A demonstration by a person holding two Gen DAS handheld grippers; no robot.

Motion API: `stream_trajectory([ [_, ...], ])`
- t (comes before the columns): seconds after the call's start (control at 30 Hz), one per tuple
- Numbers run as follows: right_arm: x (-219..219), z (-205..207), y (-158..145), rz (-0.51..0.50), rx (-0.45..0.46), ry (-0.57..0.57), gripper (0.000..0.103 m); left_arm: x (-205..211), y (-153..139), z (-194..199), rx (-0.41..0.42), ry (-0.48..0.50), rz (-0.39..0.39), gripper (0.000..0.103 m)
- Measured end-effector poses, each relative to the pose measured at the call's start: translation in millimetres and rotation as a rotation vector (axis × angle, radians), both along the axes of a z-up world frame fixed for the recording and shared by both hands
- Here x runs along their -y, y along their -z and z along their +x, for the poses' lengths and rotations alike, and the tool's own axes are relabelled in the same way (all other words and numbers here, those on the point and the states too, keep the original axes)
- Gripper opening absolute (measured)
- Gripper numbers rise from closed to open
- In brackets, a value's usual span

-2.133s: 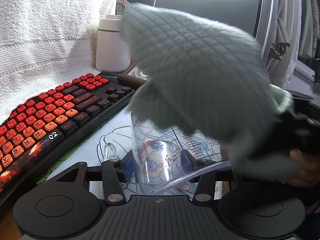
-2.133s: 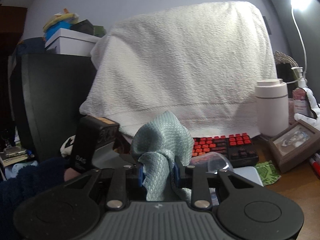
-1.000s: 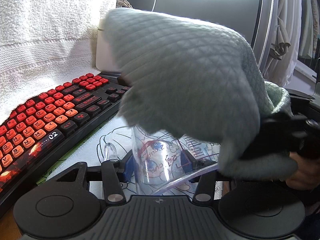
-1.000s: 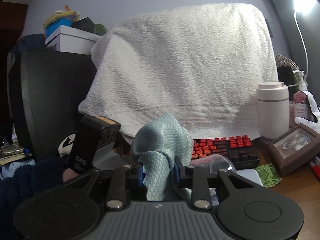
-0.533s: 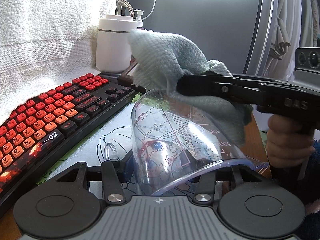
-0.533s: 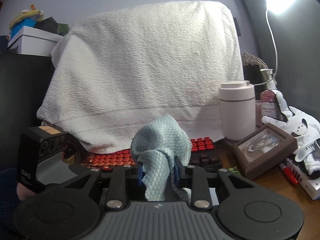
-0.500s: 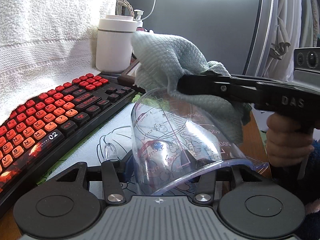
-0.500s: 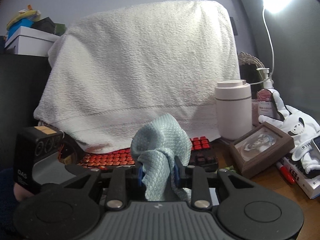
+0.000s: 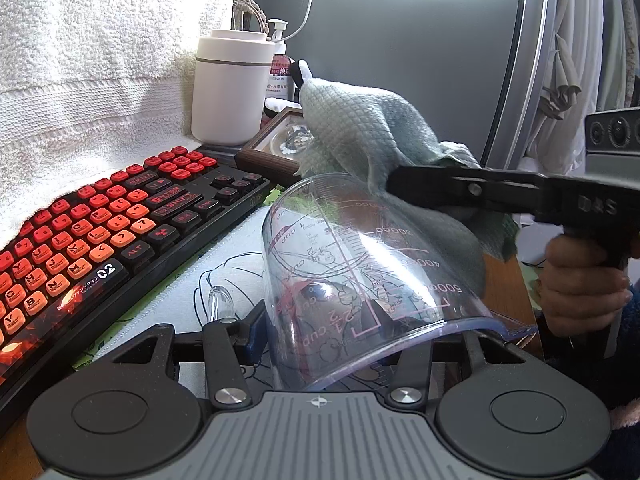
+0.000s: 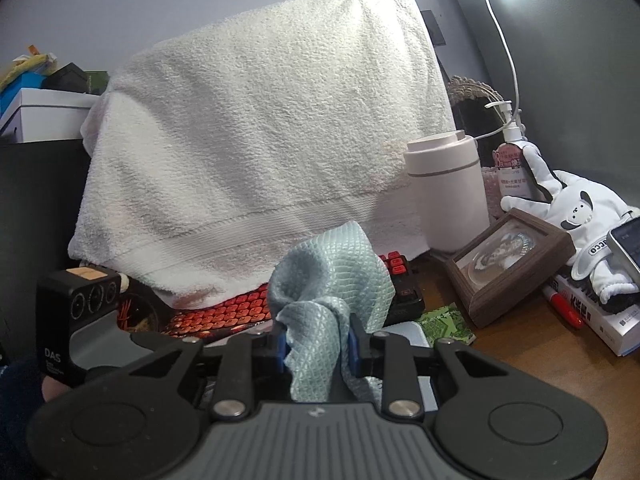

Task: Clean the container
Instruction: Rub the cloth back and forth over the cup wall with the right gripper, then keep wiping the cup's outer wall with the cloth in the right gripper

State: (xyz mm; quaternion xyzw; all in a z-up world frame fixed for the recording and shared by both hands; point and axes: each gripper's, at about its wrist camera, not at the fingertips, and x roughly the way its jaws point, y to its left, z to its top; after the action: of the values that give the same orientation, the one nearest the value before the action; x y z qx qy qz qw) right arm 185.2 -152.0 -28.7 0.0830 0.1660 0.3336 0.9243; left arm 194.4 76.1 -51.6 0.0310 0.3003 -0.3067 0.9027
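- Wooden bench carried a cluttered spread, with a big white towel draped over something tall at the back.
- Below the towel lay a black keyboard with red and orange keys, and beside it a pale printed mat.
- Near the keyboard's far end stood a white cylindrical canister, a brown picture frame and a white plush toy.
- The left gripper had its jaws partly closed on a clear plastic measuring cup, held tilted above the mat with its mouth toward the camera and its base pointing away.
- The right gripper had its jaws nearly closed, pinching a bunched pale-green cloth.
- From the left wrist view, that cloth lay against the far, upper side of the cup, by its base.
- A hand gripped the right tool's handle.
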Motion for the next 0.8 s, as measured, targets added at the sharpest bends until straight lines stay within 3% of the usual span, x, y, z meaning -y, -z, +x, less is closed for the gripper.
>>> stream_trajectory([
  [0.37, -29, -48, -3, -0.042, 0.134, -0.204, 0.026, 0, -1, -1, 0.0, 0.0, 0.001, 0.048],
  [0.57, -27, -46, -6, -0.053, 0.142, -0.185, 0.026, 0, 0, 0, 0.001, 0.0, 0.002, 0.048],
  [0.8, -13, -20, -4, -0.033, 0.088, -0.068, 0.026, 0, 0, 0, 0.001, 0.0, 0.002, 0.048],
])
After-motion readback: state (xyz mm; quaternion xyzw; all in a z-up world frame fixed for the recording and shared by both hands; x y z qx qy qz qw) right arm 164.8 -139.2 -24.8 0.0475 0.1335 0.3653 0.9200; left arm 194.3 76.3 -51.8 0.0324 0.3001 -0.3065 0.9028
